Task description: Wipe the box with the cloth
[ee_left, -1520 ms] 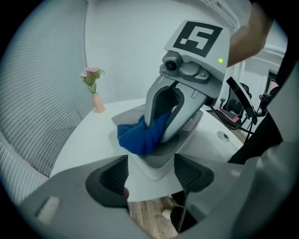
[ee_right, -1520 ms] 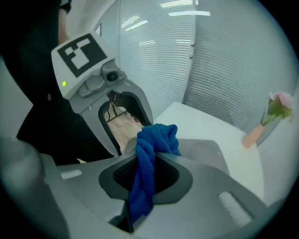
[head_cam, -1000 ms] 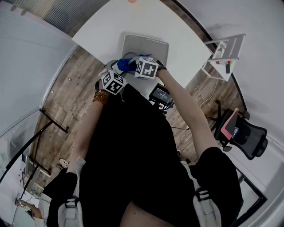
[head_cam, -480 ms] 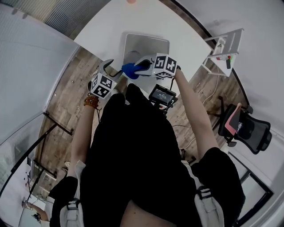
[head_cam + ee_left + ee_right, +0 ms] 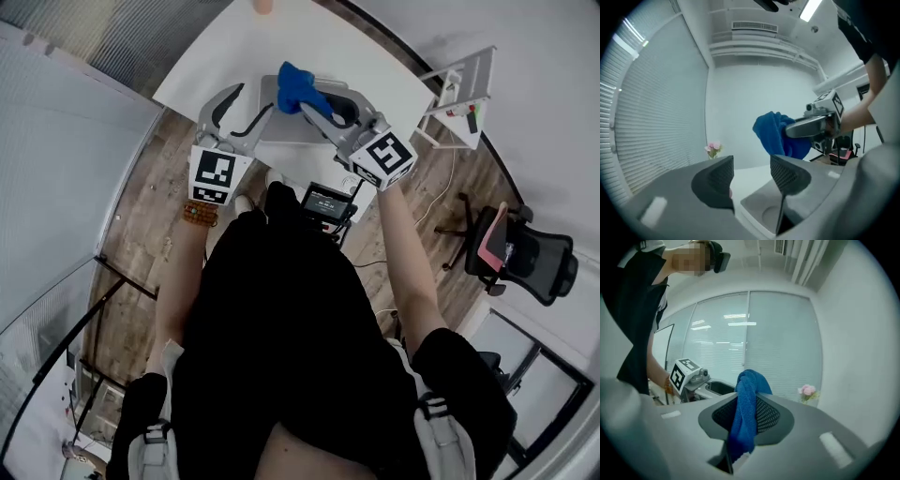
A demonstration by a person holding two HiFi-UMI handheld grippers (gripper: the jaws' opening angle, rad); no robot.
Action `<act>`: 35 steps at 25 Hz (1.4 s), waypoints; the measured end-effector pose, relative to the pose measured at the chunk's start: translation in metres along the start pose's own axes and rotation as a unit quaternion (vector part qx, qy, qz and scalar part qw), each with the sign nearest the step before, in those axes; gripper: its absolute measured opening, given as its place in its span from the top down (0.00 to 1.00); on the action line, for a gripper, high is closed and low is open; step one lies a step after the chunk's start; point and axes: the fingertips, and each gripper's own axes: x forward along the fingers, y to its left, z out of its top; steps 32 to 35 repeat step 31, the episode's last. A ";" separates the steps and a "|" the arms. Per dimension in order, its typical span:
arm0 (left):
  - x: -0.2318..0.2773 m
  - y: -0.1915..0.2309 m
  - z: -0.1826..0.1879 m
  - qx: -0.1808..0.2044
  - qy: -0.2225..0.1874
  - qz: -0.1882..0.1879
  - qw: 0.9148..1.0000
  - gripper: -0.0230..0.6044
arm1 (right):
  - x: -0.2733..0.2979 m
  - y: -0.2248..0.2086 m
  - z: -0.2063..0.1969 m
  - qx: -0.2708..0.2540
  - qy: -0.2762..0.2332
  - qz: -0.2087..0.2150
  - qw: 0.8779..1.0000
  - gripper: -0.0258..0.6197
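Right jaws: the right gripper pinches the blue cloth tight; the cloth pokes up over the jaws and hangs down under them, in the middle of the right gripper view
Left jaws: the left gripper is closing a little, but its jaws are wide apart and nothing is between them
Box: the grey box sits on the white table, top middle of the head view, under both grippers
What changed: a moment ago both grippers were low by the box, with the cloth down at it; now both are up high and point out flat, and the cloth is up in the air
Cloth and box: they look apart now, not touching
Far off: pink flowers stand at the far side of the table, left of the middle in the left gripper view
What it means: I think this wipe is over or on a break; to wipe more, the cloth has to come back down on the box
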 end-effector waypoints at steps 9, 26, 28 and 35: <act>-0.027 0.003 0.023 -0.037 -0.067 0.033 0.997 0.69 | -0.035 0.022 0.029 -0.034 -0.031 -0.206 0.977 0.82; -0.074 0.010 0.004 -0.026 -0.050 0.054 0.997 0.80 | -0.006 0.053 0.010 0.013 -0.020 -0.219 0.975 0.82; -0.076 0.011 0.002 -0.026 -0.048 0.057 0.997 0.80 | -0.004 0.055 0.011 0.016 -0.022 -0.216 0.976 0.82; -0.077 0.012 -0.002 -0.026 -0.043 0.060 0.997 0.80 | -0.003 0.056 0.011 0.017 -0.024 -0.214 0.976 0.82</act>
